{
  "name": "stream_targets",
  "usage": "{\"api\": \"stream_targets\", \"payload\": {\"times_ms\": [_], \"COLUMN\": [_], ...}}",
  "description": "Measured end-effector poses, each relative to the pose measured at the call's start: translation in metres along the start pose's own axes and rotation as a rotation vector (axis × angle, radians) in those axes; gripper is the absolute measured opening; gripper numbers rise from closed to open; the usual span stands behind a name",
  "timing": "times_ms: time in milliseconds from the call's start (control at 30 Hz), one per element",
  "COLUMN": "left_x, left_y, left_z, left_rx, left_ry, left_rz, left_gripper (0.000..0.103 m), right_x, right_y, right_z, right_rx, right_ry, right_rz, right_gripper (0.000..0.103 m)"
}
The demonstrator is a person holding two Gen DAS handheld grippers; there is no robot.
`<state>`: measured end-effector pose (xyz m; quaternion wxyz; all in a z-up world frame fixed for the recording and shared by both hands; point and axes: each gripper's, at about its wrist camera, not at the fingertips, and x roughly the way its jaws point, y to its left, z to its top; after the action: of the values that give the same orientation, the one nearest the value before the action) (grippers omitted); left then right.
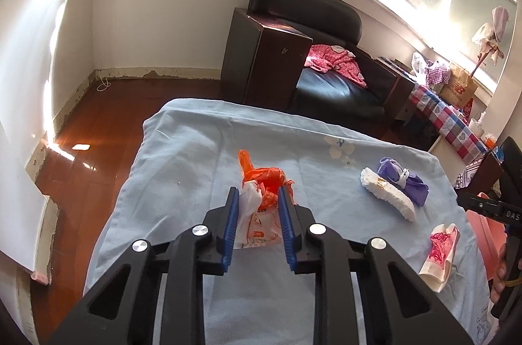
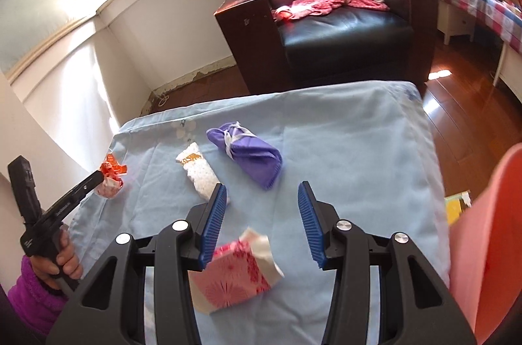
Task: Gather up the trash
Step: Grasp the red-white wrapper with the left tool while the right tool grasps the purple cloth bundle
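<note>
Working from the left side of the blue cloth-covered table (image 1: 202, 149), we judge the collecting to be near its start: four pieces of rubbish lie on the cloth, and nothing in view shows any piece binned yet.

Our left gripper (image 1: 257, 198) brackets the crumpled orange-and-white plastic bag (image 1: 261, 204). Its blue pads sit against the bag's sides with the plastic bunched between them, so we read it as clamped on the bag, though the bag rests on the cloth and is not lifted. The bag looks thin, crinkled and light, with a loose orange tail poking up behind; it may slip or tear if pinched only at an edge.

Further right lies the white foam strip (image 1: 388, 198), touching the purple cloth bundle (image 1: 403, 181) tied with white string just behind it.

Nearest the right edge is the pink-and-white paper packet (image 2: 235, 270), flattened and creased. Our right gripper (image 2: 262, 221) hangs over it with jaws apart, holding nothing; the packet lies partly under the left finger, not gripped.

A pink container wall (image 2: 489, 247) stands beside the table at the far right, probably the bin. All four pieces are left to carry there.
</note>
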<state>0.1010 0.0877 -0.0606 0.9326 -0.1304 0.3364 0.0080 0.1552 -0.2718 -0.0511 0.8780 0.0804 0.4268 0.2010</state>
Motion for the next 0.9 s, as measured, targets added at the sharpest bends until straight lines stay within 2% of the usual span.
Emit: {"api": "stream_targets", "payload": {"times_ms": [133,333,567,633,800,900], "left_x": [-0.002,0.000,0.002,0.002,-0.001,-0.009], "left_y": [0.003,0.007,0.007,0.008,0.007,0.004], "left_z": [0.000,-0.003,-0.006,-0.005,-0.004,-0.003], "left_rx": [-0.015,-0.024,-0.031,-0.031,-0.033,-0.032], "left_ry": [0.002,0.017,0.014,0.014,0.002,-0.014], "left_rz": [-0.009,-0.011,-0.004,-0.005,-0.009,-0.017], "left_gripper": [0.023,0.023,0.024,0.024,0.024,0.024], "right_x": [0.027,0.068,0.081,0.078,0.057,0.037], "right_y": [0.004,-0.004,-0.005,-0.002,0.003,0.004], "right_z": [0.019,0.035,0.035,0.032,0.024,0.019], "right_rx": [-0.052,-0.069,-0.056,-0.071,-0.055,-0.032], "right_ry": [0.020,0.101,0.147,0.134,0.077,0.044], "right_rz": [-0.007,0.000,0.103,0.098,0.097,0.097], "right_gripper": [0.046,0.046,0.046,0.027,0.018,0.017]}}
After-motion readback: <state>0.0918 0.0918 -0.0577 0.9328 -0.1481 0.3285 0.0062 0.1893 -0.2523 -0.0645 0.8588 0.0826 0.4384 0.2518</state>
